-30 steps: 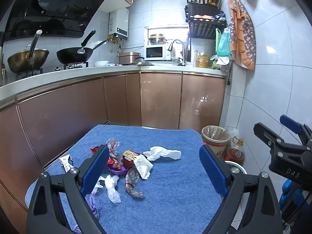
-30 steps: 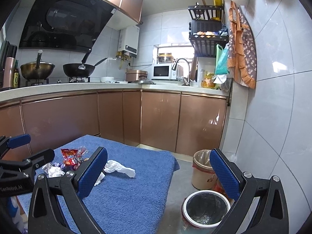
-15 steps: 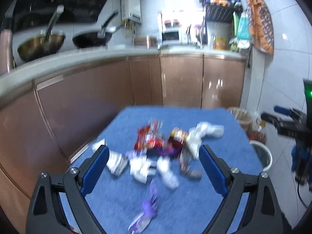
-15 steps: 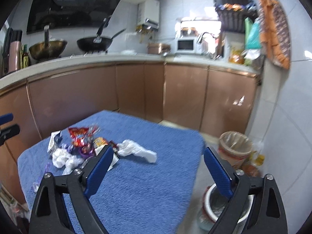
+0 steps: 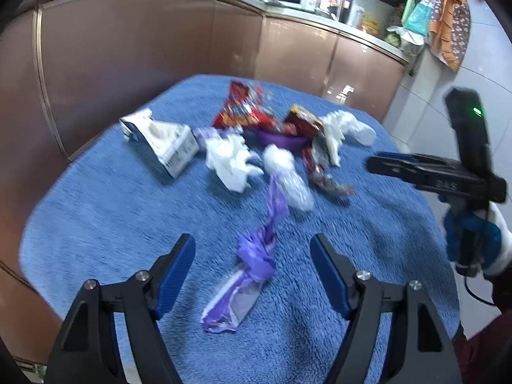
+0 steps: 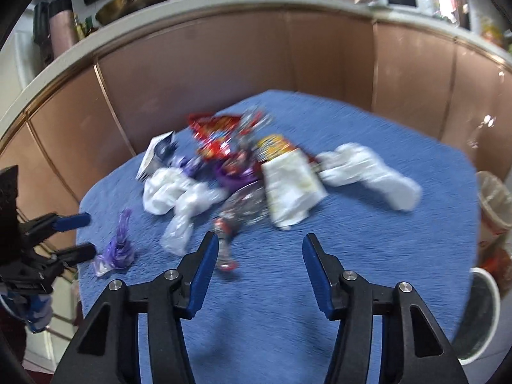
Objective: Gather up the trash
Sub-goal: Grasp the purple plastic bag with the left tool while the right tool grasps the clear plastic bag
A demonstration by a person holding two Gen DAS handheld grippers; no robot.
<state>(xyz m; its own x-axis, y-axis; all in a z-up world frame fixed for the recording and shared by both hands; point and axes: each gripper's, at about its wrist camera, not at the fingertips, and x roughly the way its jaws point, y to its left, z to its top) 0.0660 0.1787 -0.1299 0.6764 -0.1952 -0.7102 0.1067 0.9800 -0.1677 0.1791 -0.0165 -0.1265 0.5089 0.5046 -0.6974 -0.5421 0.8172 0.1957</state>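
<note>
Trash lies in a pile on a table covered with a blue towel point(image 5: 96, 224). A purple plastic wrapper point(image 5: 256, 256) lies right between the fingers of my open, empty left gripper point(image 5: 252, 256). Farther off are a small white carton point(image 5: 160, 144), crumpled white tissues point(image 5: 230, 160), a red snack bag point(image 5: 240, 108) and a purple bowl point(image 5: 281, 140). My right gripper point(image 6: 260, 249) is open and empty, hovering above the towel near a foil wrapper point(image 6: 224, 240) and a white paper bag point(image 6: 291, 188). The purple wrapper point(image 6: 116, 249) shows at its left.
A white-rimmed bin point(image 6: 476, 316) stands on the floor to the right of the table, with a lined waste basket point(image 6: 492, 198) behind it. Brown kitchen cabinets point(image 5: 144, 48) run behind the table. The right gripper point(image 5: 432, 172) shows in the left wrist view.
Both grippers have tilted down and moved in over the table. The left one now straddles the purple wrapper; the right one has swung left toward the pile.
</note>
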